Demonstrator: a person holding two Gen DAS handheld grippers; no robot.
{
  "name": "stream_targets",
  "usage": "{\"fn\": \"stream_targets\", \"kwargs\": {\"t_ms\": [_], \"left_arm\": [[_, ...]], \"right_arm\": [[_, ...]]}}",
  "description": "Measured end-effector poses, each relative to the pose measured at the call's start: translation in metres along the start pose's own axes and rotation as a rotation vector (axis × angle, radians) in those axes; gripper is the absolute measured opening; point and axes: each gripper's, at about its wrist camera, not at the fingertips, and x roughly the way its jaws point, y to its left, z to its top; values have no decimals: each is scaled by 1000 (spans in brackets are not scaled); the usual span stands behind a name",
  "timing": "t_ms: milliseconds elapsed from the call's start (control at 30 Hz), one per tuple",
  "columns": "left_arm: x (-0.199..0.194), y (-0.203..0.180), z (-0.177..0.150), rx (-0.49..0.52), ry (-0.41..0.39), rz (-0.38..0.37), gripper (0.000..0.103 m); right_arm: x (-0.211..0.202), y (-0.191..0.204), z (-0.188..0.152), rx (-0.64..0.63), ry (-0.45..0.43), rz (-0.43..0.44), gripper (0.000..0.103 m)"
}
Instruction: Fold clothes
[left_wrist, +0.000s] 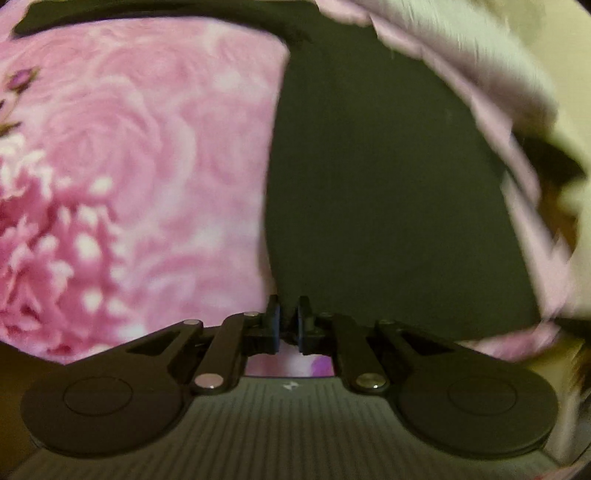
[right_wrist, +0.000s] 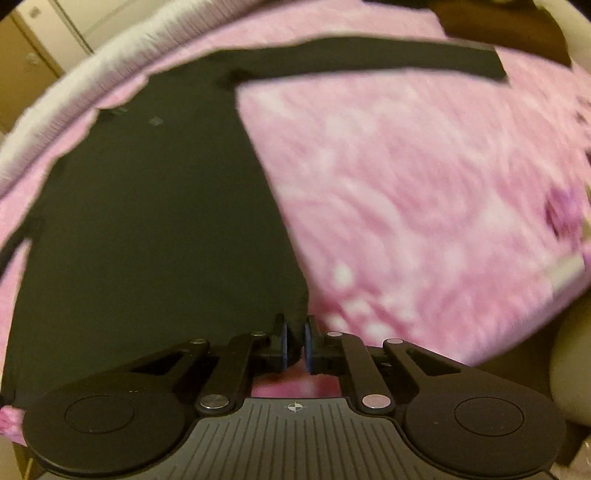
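Note:
A dark long-sleeved garment (left_wrist: 369, 184) lies flat on a pink rose-patterned blanket (left_wrist: 129, 166). In the left wrist view its left edge runs down into my left gripper (left_wrist: 288, 317), whose pads stand close together on the hem corner. In the right wrist view the same garment (right_wrist: 147, 221) fills the left half, with one sleeve (right_wrist: 369, 59) stretched out to the right across the blanket (right_wrist: 406, 184). The garment's right edge ends between the pads of my right gripper (right_wrist: 295, 332), which pinch that corner. Both views are motion-blurred.
A white fluffy border (right_wrist: 74, 85) runs along the blanket's far side, seen also as a pale band (left_wrist: 480, 74). Wooden cabinet doors (right_wrist: 29, 55) stand beyond it. A cream rounded object (right_wrist: 572, 369) sits at the right edge.

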Motion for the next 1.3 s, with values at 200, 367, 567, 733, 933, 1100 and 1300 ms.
{"fn": "stream_targets", "kwargs": {"t_ms": [200, 367, 567, 733, 933, 1100, 1300], "left_arm": [[-31, -16, -1, -109, -128, 143, 10], [-61, -46, 10, -169, -47, 199, 11], [-118, -138, 31, -17, 0, 180, 15], [-146, -183, 30, 53, -29, 156, 19], [-169, -201, 22, 61, -26, 182, 19], [-192, -223, 28, 121, -48, 229, 21], [-210, -249, 35, 208, -100, 269, 28]], "right_arm": [[-18, 10, -2, 26, -50, 5, 9], [-37, 29, 1, 15, -38, -13, 9], [-106, 79, 14, -142, -27, 15, 20], [-136, 71, 10, -189, 23, -170, 87], [-166, 34, -2, -39, 9, -103, 87], [-206, 73, 0, -178, -31, -69, 87], [-222, 127, -6, -299, -85, -19, 87]]}}
